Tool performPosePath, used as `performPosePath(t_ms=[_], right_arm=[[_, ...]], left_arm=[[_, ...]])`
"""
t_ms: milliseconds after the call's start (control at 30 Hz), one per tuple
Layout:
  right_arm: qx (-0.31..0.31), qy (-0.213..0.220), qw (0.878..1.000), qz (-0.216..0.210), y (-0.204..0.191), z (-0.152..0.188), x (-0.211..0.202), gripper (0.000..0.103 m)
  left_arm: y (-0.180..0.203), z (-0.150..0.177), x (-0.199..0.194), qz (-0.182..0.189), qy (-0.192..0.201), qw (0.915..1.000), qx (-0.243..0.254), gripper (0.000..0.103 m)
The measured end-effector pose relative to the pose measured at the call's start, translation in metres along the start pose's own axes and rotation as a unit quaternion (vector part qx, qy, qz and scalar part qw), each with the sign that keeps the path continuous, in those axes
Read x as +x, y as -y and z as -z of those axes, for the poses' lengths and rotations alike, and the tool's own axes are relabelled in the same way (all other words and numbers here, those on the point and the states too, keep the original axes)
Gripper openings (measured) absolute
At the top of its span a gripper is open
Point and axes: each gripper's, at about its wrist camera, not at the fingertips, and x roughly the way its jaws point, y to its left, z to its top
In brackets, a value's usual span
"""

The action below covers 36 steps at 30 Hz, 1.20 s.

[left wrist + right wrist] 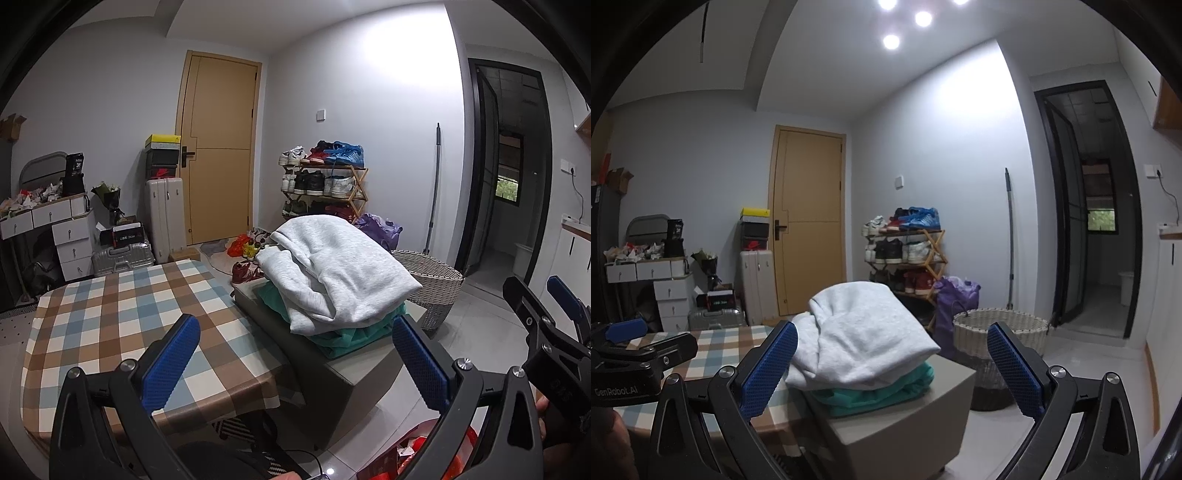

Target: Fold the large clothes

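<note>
A folded light grey sweatshirt point(332, 269) point(864, 339) lies on top of a folded teal garment point(343, 338) point(871, 389), both stacked on a grey cube stool point(332, 373) point(905, 421). My left gripper point(295, 365) is open, held in the air short of the stack, with nothing between its blue pads. My right gripper point(892, 365) is open too, just in front of the stool, empty. The other gripper shows at the right edge of the left wrist view and at the left edge of the right wrist view.
A table with a checked cloth point(122, 325) point(713, 343) stands left of the stool. A woven basket point(432, 284) point(997, 339) sits on the floor to the right. Behind are a shoe rack point(325, 184), a purple bag point(955, 295), suitcases point(162, 218) and a yellow door point(221, 147).
</note>
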Motion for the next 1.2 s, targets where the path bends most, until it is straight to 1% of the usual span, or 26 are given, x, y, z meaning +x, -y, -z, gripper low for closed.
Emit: performPosePath(t_ms=[1200], right_arm=[[0.002, -0.001, 1.000, 0.000, -0.0026, 0.0013, 0.0017, 0.103]], left_arm=[[0.0018, -0.0023, -0.0011, 0.012, -0.006, 0.9998, 0.011, 0.101]])
